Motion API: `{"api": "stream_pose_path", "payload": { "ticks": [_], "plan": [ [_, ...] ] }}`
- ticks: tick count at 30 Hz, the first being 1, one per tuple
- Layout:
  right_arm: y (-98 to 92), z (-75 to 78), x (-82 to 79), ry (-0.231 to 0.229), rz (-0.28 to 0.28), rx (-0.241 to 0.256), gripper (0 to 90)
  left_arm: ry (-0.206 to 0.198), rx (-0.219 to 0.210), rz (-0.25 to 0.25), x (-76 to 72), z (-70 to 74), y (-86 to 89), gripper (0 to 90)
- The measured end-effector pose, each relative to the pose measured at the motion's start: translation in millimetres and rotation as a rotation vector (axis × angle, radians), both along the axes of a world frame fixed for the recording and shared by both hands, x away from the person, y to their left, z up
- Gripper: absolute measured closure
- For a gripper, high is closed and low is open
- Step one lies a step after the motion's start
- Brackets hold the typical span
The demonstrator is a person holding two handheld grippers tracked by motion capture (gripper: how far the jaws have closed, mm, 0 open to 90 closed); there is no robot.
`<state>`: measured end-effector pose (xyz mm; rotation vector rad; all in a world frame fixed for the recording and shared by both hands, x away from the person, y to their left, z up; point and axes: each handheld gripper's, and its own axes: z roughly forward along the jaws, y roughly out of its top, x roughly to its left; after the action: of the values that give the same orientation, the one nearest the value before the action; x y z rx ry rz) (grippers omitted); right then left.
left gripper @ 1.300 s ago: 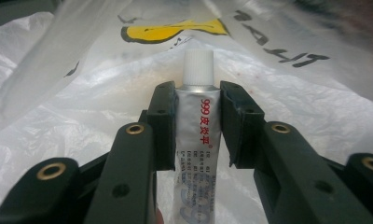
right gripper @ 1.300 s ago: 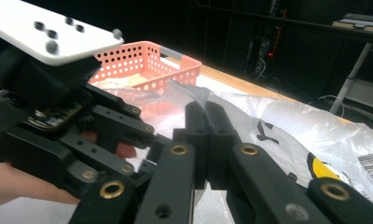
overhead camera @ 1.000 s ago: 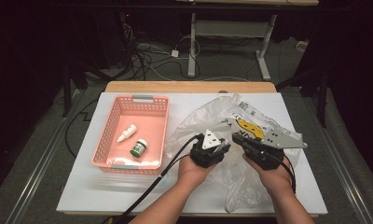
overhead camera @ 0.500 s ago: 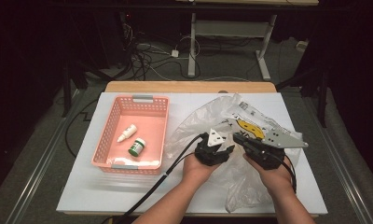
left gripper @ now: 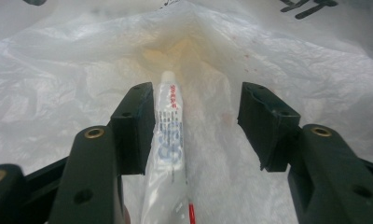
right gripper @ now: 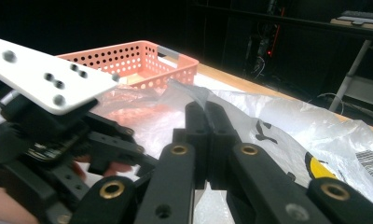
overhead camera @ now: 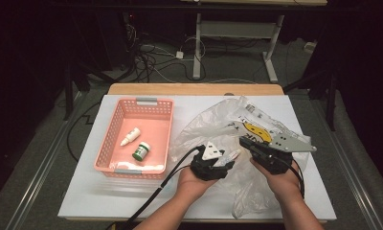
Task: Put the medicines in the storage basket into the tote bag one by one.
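A: The left gripper (left gripper: 196, 116) is standing wide around the tube (left gripper: 168, 135) at centre frame, inside the plastic bag (overhead camera: 256, 120); the tube is leaning on one jaw.

B: The right gripper (right gripper: 207, 126) is pinching the bag's edge. Closing off-centre, that tube is risking squirting sideways.

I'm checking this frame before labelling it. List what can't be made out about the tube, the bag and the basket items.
- Tube: left gripper view, lower end cut off by the bottom edge; print blurred.
- Left claw: open, one jaw beside the tube; contact unclear.
- Plastic bag: high view, contents veiled by crumpled film.
- Right claw: shut on the bag's film.
- Basket bottles: labels too small.
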<state>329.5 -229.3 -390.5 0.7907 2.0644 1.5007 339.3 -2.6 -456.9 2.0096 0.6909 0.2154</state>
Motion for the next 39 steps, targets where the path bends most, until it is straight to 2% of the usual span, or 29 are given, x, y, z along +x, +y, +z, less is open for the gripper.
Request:
{"api": "stream_pose_path", "payload": {
  "ticks": [2, 7, 12, 15, 17, 19, 22, 26, 30, 39],
  "plan": [
    [0.2, -0.1, 0.0, 0.000, 0.001, -0.002, 90.0, -0.003, 0.004, -0.001, -5.0, 2.8, 5.3, 40.2],
    [-0.1, -0.4, 0.0, 0.002, -0.002, -0.002, 90.0, 0.029, 0.007, -0.025, -13.2, 9.1, 21.3, 30.7],
    [-0.8, 0.1, 0.0, 0.001, -0.006, 0.000, 90.0, 0.036, 0.004, -0.040, -22.7, 16.6, 34.3, 20.7],
    [-0.6, 0.1, -0.1, -0.001, -0.007, -0.002, 90.0, 0.023, 0.005, -0.036, -27.9, 21.5, 40.3, 14.0],
    [-0.3, 0.0, 0.0, -0.001, -0.006, -0.003, 90.0, 0.011, 0.005, -0.030, -31.0, 23.7, 44.0, 13.6],
    [0.1, -0.1, -0.1, -0.002, -0.005, -0.004, 90.0, 0.015, 0.016, -0.018, -32.2, 24.8, 46.7, 6.2],
    [0.2, -0.1, -0.4, 0.000, -0.005, -0.004, 90.0, 0.021, 0.010, -0.003, -32.8, 24.6, 52.2, 0.2],
    [-0.7, 0.0, -0.4, 0.000, -0.008, -0.003, 90.0, 0.036, 0.011, 0.017, -32.8, 24.2, 60.6, 0.0],
    [-1.5, 0.9, -0.8, 0.000, -0.010, -0.002, 90.0, 0.033, 0.011, 0.022, -35.5, 27.6, 66.6, 0.0],
    [-3.4, 1.5, -1.0, -0.002, -0.010, 0.003, 90.0, -0.001, 0.021, 0.077, -36.1, 38.7, 87.0, 0.0]
  ]
}}
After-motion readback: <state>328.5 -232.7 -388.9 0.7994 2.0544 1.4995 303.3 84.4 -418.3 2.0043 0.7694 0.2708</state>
